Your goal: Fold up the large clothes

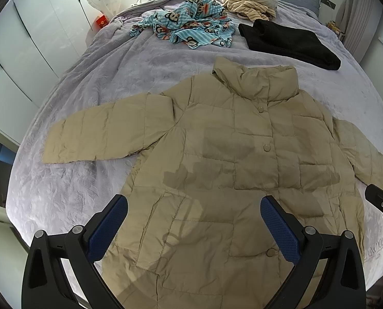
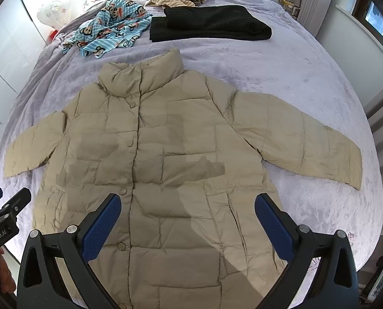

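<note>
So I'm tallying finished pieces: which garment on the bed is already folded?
The black garment beyond the jacket's collar: a neat flat rectangle. The tan jacket lies spread open, and the monkey-print cloth is crumpled.

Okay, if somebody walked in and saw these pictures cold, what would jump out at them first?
Most likely the beige puffer jacket, spread flat and buttoned in the middle of the lilac bedspread with both sleeves out. Beyond its collar lie a folded black garment and a crumpled blue monkey-print cloth. The open left gripper and right gripper hover over its hem.
</note>
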`<state>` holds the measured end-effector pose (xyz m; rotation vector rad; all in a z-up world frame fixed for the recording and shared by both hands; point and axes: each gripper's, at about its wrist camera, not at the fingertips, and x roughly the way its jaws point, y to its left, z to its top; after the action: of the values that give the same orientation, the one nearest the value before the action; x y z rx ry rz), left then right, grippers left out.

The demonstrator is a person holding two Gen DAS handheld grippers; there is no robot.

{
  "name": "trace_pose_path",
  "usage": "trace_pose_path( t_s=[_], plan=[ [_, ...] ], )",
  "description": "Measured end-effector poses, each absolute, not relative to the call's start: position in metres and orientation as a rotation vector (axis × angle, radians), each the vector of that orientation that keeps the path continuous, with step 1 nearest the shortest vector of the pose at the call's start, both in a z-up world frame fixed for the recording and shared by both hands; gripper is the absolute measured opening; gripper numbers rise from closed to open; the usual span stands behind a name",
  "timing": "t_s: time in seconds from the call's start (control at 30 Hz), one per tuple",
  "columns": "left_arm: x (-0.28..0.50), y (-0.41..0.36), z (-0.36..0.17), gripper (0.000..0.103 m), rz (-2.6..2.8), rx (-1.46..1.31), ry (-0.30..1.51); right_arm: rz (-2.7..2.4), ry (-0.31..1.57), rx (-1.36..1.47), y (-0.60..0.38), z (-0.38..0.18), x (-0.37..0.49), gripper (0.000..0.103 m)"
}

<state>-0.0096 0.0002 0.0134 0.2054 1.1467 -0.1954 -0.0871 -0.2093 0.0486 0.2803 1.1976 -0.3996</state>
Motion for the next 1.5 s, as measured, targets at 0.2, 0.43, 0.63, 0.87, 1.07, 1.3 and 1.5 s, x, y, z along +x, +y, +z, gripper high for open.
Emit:
trace_pose_path(
  t_s=[0.2,0.43,0.63,0.87,1.07,1.3,1.5],
  plan=[
    [-0.0096,0.0016,0.0138,0.103,-0.200,0.206,1.146,-0.399,1.196,0.284,-0.2101,0.0506,-0.0881,0.103],
    [-0.0081,0.0010,0.0151,0.103,-0.196,0.203,1.149,-0.400,1.193,0.284,-0.2087,0.0514,-0.0890,0.103],
    [-0.0071,0.0018,0.0170,0.103,-0.193,0.201,1.149,-0.399,1.193,0.283,-0.2097,0.0523,-0.0891,0.103],
    [-0.0064,0.0019,0.0182,0.103,-0.192,0.201,1.148,-0.399,1.193,0.283,-0.2107,0.0508,-0.0891,0.103],
    [-0.0068,0.0016,0.0180,0.103,-0.192,0.202,1.149,-0.400,1.193,0.285,-0.2107,0.0507,-0.0889,0.103],
    [-0.0078,0.0014,0.0169,0.103,-0.191,0.203,1.149,-0.399,1.192,0.284,-0.2110,0.0507,-0.0888,0.103],
    [-0.0077,0.0022,0.0167,0.103,-0.191,0.204,1.149,-0.396,1.195,0.285,-0.2106,0.0503,-0.0884,0.103]
  ],
)
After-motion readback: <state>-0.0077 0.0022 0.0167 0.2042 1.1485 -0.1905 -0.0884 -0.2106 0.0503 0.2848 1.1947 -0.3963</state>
